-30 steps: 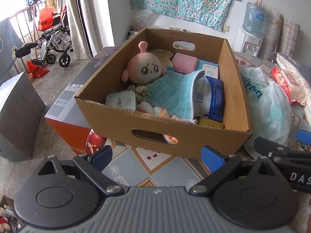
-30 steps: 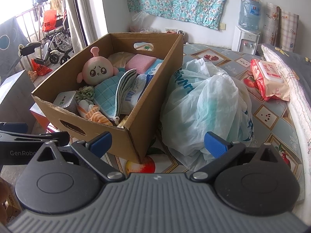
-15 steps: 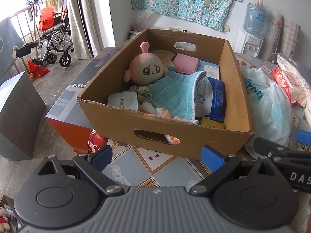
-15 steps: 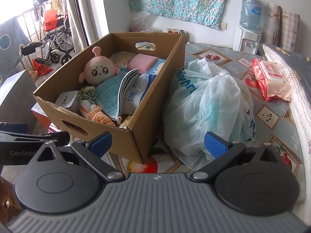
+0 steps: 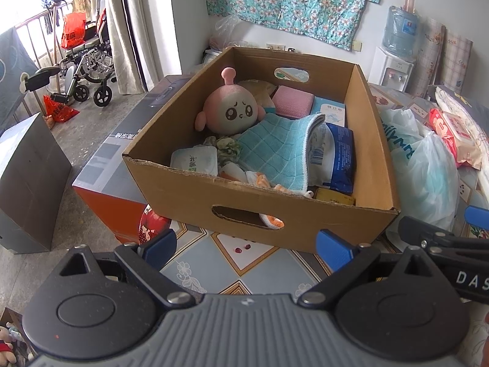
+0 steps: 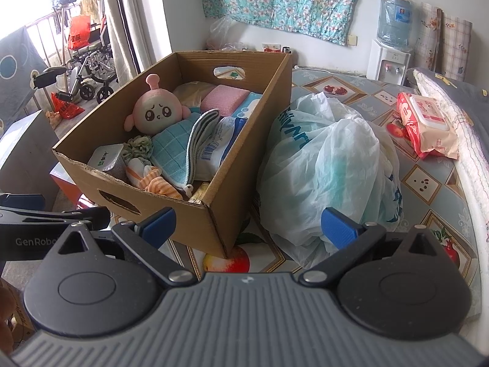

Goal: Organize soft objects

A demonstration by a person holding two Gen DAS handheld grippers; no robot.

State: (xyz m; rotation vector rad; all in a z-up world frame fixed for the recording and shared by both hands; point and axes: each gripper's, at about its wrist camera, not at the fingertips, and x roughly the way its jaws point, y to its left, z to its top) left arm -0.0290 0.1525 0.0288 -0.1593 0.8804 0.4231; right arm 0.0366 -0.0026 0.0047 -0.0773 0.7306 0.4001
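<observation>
Jaws of left gripper point(image 5: 246, 246) and right gripper point(image 6: 247, 224) spread wide, empty, box point(image 5: 262, 205) long axis running near to far, doll point(image 5: 232, 113) upright inside, facing near, towel point(image 5: 275, 153) draped beside it, bag point(image 6: 330, 165) right of box.

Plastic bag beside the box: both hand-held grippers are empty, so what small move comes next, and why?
Probably ease the right hand-held gripper forward to the plastic bag. Its jaws are open with nothing between them, and the bag lies straight ahead on the tablecloth, outside the box, which already holds the plush and towel. The left hand-held gripper, also open, faces the box.
</observation>
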